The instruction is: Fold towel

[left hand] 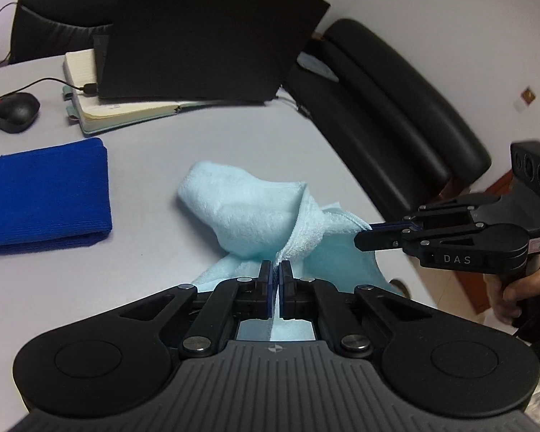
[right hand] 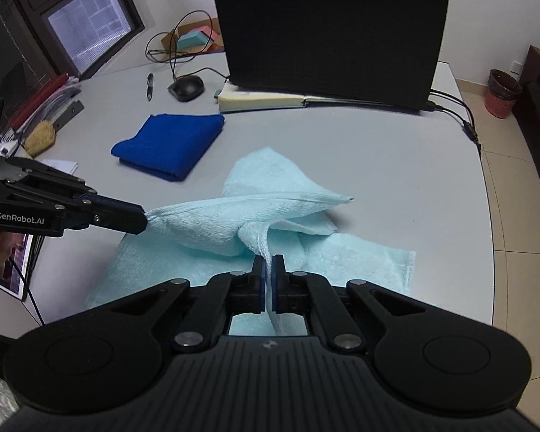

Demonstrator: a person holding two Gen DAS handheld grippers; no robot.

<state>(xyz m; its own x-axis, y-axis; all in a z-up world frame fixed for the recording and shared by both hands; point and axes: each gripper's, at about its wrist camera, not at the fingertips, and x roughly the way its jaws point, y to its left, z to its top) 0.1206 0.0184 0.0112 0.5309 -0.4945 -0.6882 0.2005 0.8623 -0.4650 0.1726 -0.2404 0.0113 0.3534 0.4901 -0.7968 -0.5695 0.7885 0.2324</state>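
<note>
A light blue towel point(left hand: 248, 212) lies partly lifted and bunched on the grey table point(left hand: 154, 144); it also shows in the right wrist view point(right hand: 212, 216). My left gripper point(left hand: 278, 270) is shut on one near corner of the towel. It appears from the side in the right wrist view point(right hand: 140, 217), pinching the towel's left corner. My right gripper point(right hand: 269, 264) is shut on the other near corner. It shows at the right of the left wrist view point(left hand: 363, 235), holding the towel's edge. Both corners are raised off the table, and the far part still rests on it.
A folded dark blue cloth point(left hand: 43, 198) point(right hand: 172, 144) lies to the left of the towel. Behind stand a black laptop point(right hand: 327, 32) on an open notebook point(right hand: 262, 100), a mouse point(right hand: 185, 88) and a pen point(right hand: 149, 86). Black chairs point(left hand: 388, 118) stand beyond the table's right edge.
</note>
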